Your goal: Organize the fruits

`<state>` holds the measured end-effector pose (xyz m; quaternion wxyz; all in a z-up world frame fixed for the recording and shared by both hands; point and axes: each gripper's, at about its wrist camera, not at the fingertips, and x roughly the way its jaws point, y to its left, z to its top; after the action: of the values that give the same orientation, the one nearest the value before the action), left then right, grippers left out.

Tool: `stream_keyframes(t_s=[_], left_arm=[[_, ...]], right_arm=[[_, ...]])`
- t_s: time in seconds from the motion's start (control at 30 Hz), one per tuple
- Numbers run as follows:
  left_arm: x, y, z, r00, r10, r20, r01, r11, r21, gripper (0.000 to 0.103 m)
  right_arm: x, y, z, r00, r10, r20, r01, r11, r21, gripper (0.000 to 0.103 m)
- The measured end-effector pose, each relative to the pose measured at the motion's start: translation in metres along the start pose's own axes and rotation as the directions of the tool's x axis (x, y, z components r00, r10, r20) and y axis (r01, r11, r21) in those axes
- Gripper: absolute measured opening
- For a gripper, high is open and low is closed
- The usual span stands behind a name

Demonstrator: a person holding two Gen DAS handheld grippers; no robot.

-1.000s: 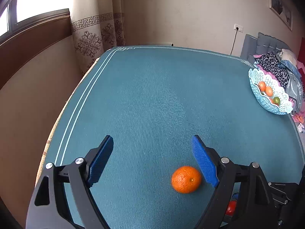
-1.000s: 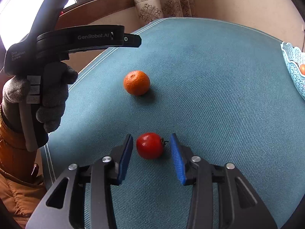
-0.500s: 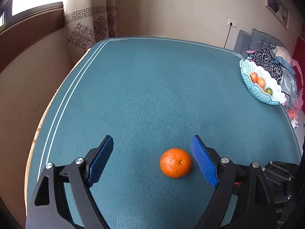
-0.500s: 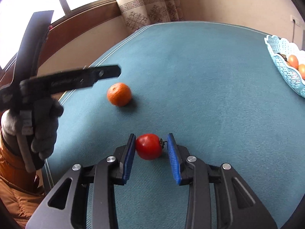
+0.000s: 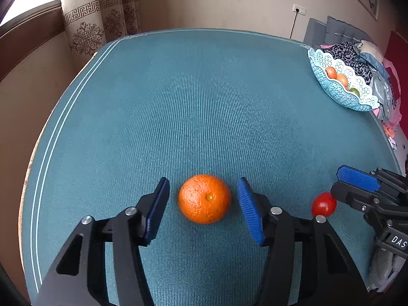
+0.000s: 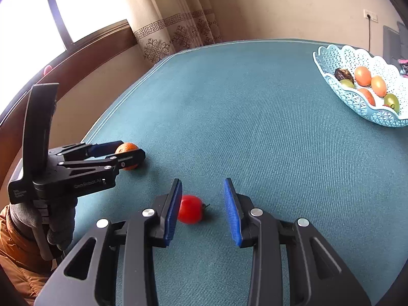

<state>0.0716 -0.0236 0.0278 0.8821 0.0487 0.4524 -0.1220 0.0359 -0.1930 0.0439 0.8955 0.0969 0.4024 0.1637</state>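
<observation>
An orange (image 5: 204, 199) lies on the teal mat (image 5: 204, 102), centred between the blue pads of my left gripper (image 5: 203, 191). Its jaws are closing, and a thin gap still shows on each side of the fruit. The right wrist view shows that left gripper (image 6: 130, 150) low over the mat, astride the orange (image 6: 126, 148). A small red tomato (image 6: 190, 209) rests on the mat between the narrow-set jaws of my right gripper (image 6: 202, 186). It touches the left pad, with a clear gap to the right pad. In the left wrist view the tomato (image 5: 323, 204) sits at the tip of the right gripper (image 5: 336, 182).
A light blue lace-pattern basket (image 6: 331, 58) holding several small fruits stands at the mat's far right, also seen as the basket (image 5: 341, 97). Clothes lie heaped beyond it. A gloved hand (image 6: 58, 227) holds the left gripper. A window and curtain back the mat's left edge.
The left gripper sank toward the mat, the orange came to the middle of its jaws, and they narrowed around it. The right gripper shifted sideways; the tomato now lies against its left pad.
</observation>
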Motion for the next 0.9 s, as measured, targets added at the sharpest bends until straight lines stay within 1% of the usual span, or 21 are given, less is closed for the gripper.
stream_keyframes(t_s=[0.03,0.07,0.17,0.3,0.5,0.73,0.9], left_arm=[[0.001,-0.001,-0.001,1.000,-0.003,-0.006,0.003,1.000,0.001,0.047],[0.002,-0.002,-0.002,1.000,-0.003,-0.012,0.003,1.000,0.005,0.041],[0.002,-0.003,-0.003,1.000,0.004,-0.007,-0.004,1.000,0.015,0.041],[-0.001,-0.005,-0.003,1.000,-0.007,-0.003,0.007,1.000,0.023,0.041],[-0.006,-0.011,0.002,1.000,-0.006,0.021,0.006,0.999,0.039,0.041],[-0.007,-0.018,0.006,0.999,-0.017,0.032,0.016,0.999,0.045,0.041],[-0.006,-0.021,0.011,0.999,-0.019,0.037,0.017,0.999,0.049,0.041]], right_arm=[[0.001,0.000,0.000,1.000,0.009,-0.005,-0.009,1.000,0.002,0.035],[0.002,0.001,0.000,1.000,0.021,-0.013,-0.021,1.000,0.002,0.035],[0.003,0.004,-0.002,0.998,0.050,-0.024,-0.050,0.999,0.004,0.035],[0.010,0.009,-0.005,0.997,0.058,-0.048,-0.058,0.998,-0.001,0.035],[0.021,0.020,-0.011,0.996,0.017,-0.087,-0.020,0.999,-0.028,0.035],[0.023,0.021,-0.008,0.997,-0.001,-0.076,-0.002,0.999,-0.037,0.031],[0.020,0.010,-0.004,0.998,-0.011,-0.054,0.011,1.000,-0.002,0.031]])
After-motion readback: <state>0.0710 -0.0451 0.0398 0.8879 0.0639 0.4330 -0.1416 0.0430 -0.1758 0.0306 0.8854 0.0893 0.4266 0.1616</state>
